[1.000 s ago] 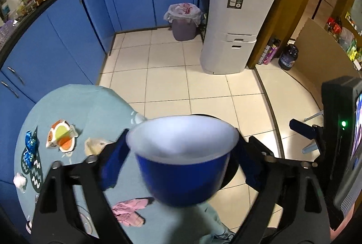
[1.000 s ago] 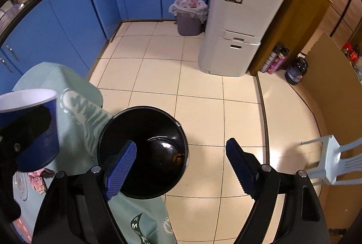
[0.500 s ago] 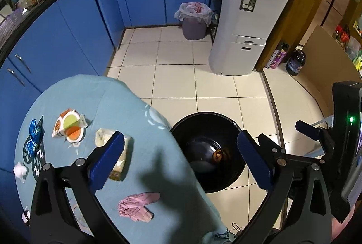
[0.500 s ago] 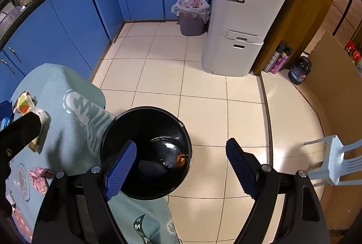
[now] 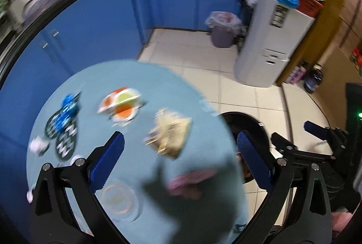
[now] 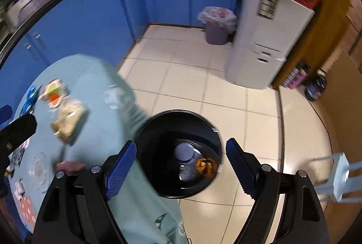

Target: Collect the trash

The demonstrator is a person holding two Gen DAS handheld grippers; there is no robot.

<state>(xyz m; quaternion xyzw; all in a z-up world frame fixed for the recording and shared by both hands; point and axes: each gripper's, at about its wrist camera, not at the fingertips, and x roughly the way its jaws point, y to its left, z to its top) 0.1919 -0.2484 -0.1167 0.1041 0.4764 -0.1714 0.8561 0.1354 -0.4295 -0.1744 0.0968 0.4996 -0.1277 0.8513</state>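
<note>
- The left gripper [image 5: 179,153] is hanging over the round table [image 5: 95,85] with its jaws spread wide and nothing between them.
- The right gripper [image 6: 181,164] is hovering above the black bin [image 6: 158,128], jaws likewise apart and empty.
- A blue cup [image 6: 184,153] and an orange scrap [image 6: 204,166] are lying at the bottom of the bin, which is standing on the floor just right of the table.
- Trash is waiting on the teal cloth: a crumpled tan wrapper [image 5: 170,134] near the middle, an orange-and-white wrapper [image 5: 122,103] farther left, a blue foil piece [image 5: 67,108] at the far left, a pink crumple [image 5: 192,178] near the right edge, and a white wad [image 5: 37,145] at the left rim.
- Both views are smearing with motion, so aiming now is risking a missed pinch.
- The tan wrapper looks thin and flat; the fingers [image 5: 106,162] could be scraping the cloth and bunching it, dragging neighbouring pieces off the edge.
- The pink crumple is lying close to the table edge and could be getting nudged onto the floor beside the bin.
</note>
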